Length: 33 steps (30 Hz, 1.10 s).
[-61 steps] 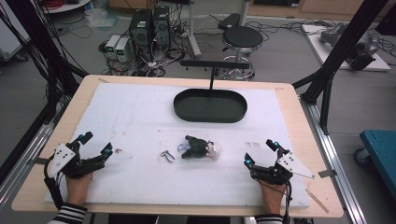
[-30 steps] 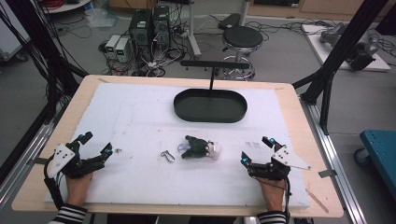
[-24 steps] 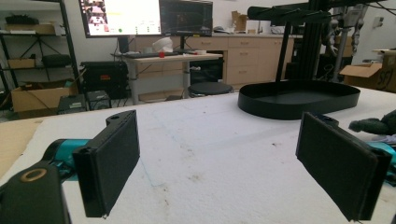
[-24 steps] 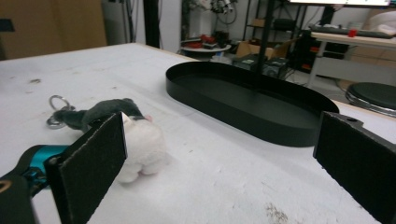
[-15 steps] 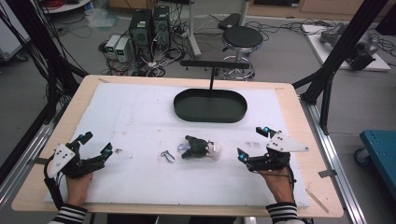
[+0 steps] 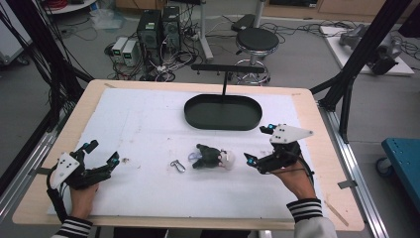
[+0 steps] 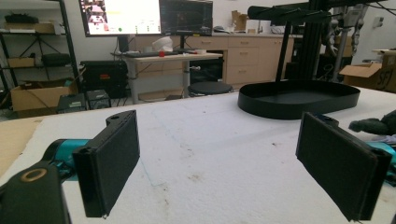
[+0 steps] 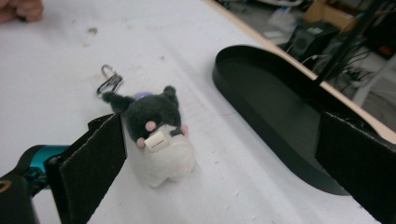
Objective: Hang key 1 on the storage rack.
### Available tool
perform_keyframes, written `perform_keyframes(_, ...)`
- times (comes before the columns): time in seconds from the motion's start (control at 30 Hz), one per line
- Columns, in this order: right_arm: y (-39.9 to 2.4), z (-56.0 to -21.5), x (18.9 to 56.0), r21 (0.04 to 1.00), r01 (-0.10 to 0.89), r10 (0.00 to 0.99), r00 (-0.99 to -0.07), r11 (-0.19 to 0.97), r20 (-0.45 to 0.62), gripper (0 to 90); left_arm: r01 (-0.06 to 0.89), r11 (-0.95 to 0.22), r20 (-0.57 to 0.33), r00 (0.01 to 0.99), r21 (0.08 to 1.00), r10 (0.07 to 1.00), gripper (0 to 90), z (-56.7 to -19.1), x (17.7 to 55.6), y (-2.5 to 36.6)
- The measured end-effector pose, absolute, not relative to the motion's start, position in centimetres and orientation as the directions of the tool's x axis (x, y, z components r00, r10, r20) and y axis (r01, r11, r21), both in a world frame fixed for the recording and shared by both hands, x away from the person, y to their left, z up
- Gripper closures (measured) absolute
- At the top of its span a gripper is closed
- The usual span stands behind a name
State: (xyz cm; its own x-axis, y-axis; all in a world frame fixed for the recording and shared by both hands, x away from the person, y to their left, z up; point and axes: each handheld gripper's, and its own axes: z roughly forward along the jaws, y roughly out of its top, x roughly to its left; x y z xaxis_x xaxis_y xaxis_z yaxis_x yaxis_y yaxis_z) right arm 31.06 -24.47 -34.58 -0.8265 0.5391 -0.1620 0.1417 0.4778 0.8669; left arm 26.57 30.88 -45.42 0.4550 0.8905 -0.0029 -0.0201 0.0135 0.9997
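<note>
Plush keychain toy (image 6: pixel 213 158) lies just below the centre of the high view, on the white table cover (image 6: pixel 148 124), with its metal clasp (image 6: pixel 177 165) trailing toward the left and the black oval tray (image 6: pixel 223 112) above it. The right gripper (image 6: pixel 257 146) sits just right of the toy, jaws spread wide. In the right gripper view the toy (image 8: pixel 159 135) stands beside the left jaw, off-centre. A good grasp likely means shifting sideways until the soft body sits midway between the jaws, then closing gently on the white part. The left gripper (image 6: pixel 101 153), also wide open, rests at the lower left of the high view, well apart.
</note>
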Motion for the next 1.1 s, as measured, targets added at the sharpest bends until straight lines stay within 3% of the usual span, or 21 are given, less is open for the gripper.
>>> perform_keyframes(0.17, -22.4, -34.0, 32.2, 0.789, 0.134, 0.438, -0.880, 0.600, -0.183, 2.0, -0.018, 0.016, -0.006, 0.455, 1.000, 0.891, 14.0, -45.4, 26.6, 30.9)
perform_keyframes(0.53, -19.2, -34.1, 34.1, 0.671, 0.109, 0.313, -0.931, 0.733, -0.190, 2.0, -0.017, 0.016, -0.006, 0.455, 1.000, 0.891, 13.9, -45.4, 26.6, 30.9)
perform_keyframes(1.1, -16.7, -35.7, 35.8, 0.557, 0.097, 0.221, -0.962, 0.825, -0.161, 2.0, -0.017, 0.014, -0.004, 0.455, 1.000, 0.890, 13.9, -45.4, 26.6, 30.9)
